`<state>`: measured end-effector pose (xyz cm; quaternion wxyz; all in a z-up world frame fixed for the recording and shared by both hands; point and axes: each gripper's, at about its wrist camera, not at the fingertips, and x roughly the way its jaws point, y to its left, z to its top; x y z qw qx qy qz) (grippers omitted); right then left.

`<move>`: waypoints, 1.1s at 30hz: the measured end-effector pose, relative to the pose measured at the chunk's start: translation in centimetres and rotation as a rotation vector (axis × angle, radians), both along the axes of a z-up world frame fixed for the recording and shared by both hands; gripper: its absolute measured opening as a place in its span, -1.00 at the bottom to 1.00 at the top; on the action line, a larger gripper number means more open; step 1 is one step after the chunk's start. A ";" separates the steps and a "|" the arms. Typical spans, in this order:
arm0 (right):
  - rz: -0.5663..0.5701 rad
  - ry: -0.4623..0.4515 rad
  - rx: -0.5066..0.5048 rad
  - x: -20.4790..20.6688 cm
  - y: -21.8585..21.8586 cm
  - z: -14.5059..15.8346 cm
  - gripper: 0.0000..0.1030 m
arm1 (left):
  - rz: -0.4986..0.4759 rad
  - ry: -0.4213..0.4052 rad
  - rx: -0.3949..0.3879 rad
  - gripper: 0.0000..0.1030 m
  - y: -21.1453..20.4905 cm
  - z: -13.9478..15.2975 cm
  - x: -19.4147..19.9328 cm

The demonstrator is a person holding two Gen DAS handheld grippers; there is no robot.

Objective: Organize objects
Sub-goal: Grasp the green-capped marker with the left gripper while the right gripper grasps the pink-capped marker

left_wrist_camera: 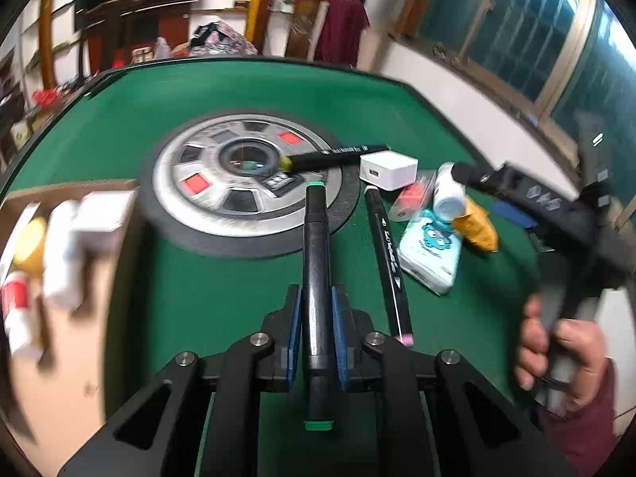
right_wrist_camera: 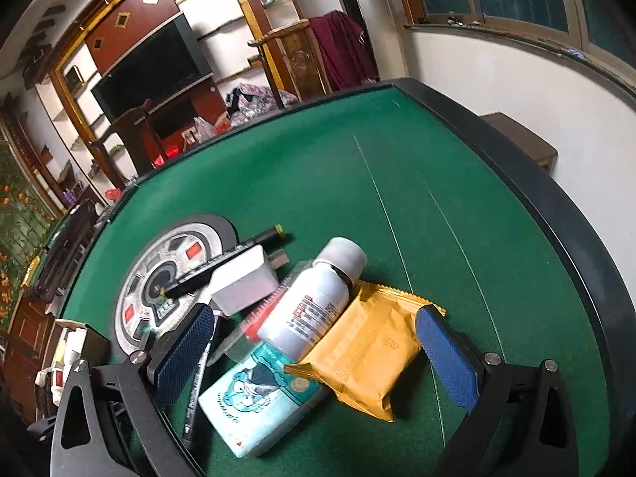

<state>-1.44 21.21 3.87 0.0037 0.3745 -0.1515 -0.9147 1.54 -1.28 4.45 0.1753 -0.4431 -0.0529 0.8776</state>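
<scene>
Left gripper [left_wrist_camera: 318, 342] was clamped on the green-capped marker [left_wrist_camera: 316, 278], pads squeezing the barrel roughly at its middle, with the marker running straight out along the fingers and clear of the felt. Honest worry: it's a smooth round barrel in a narrow pinch, so any quick swing toward the box [left_wrist_camera: 59, 278] at the left edge of the tabletop [left_wrist_camera: 238, 91] could've let it pivot or slide out. That view was pretty blurred too, which made it look like things were moving fast. The box already had white bottles and other bits in it, so a long marker dropped in at an angle might've propped on them and stuck out instead of settling. Right gripper [right_wrist_camera: 318, 353] was wide open, holding nothing, hovering over the pile near the middle: white bottle [right_wrist_camera: 314, 302], yellow packet [right_wrist_camera: 369, 357], tissue pack [right_wrist_camera: 254, 405]. The bottle was lying on the other stuff, so a nudge from a pad could've sent it rolling. The pink-capped marker [left_wrist_camera: 387, 262] lay on the felt just beside the pile.
</scene>
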 end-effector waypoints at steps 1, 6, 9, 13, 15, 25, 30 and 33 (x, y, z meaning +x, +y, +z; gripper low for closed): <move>0.003 0.005 0.009 0.1 -0.2 0.0 1.00 | 0.011 0.002 0.022 -0.72 -0.8 0.4 0.7; 0.046 0.006 0.029 0.6 -2.1 0.3 0.99 | 0.053 0.011 0.110 -0.72 -4.9 1.9 3.9; 0.153 0.032 -0.089 2.0 -3.8 1.7 1.00 | 0.065 0.042 0.119 -0.72 -6.9 2.7 5.4; 0.352 -0.054 -0.276 2.0 -7.5 1.4 1.00 | 0.074 0.034 0.166 -0.72 -9.0 2.3 6.3; 0.370 -0.101 -0.295 1.1 -8.9 0.8 0.96 | 0.081 0.031 0.192 -0.72 -9.9 2.0 6.7; 0.236 -0.262 0.059 -2.5 -11.4 -2.2 0.27 | 0.040 0.010 0.193 -0.72 -10.4 0.0 7.1; 0.207 -0.261 0.227 -2.0 -12.6 -2.9 -0.08 | -0.043 0.008 0.165 -0.63 -8.0 -0.3 7.5; 0.227 -0.243 0.275 -1.1 -13.3 -2.8 -0.50 | -0.086 0.004 0.124 -0.53 -6.1 -0.8 7.9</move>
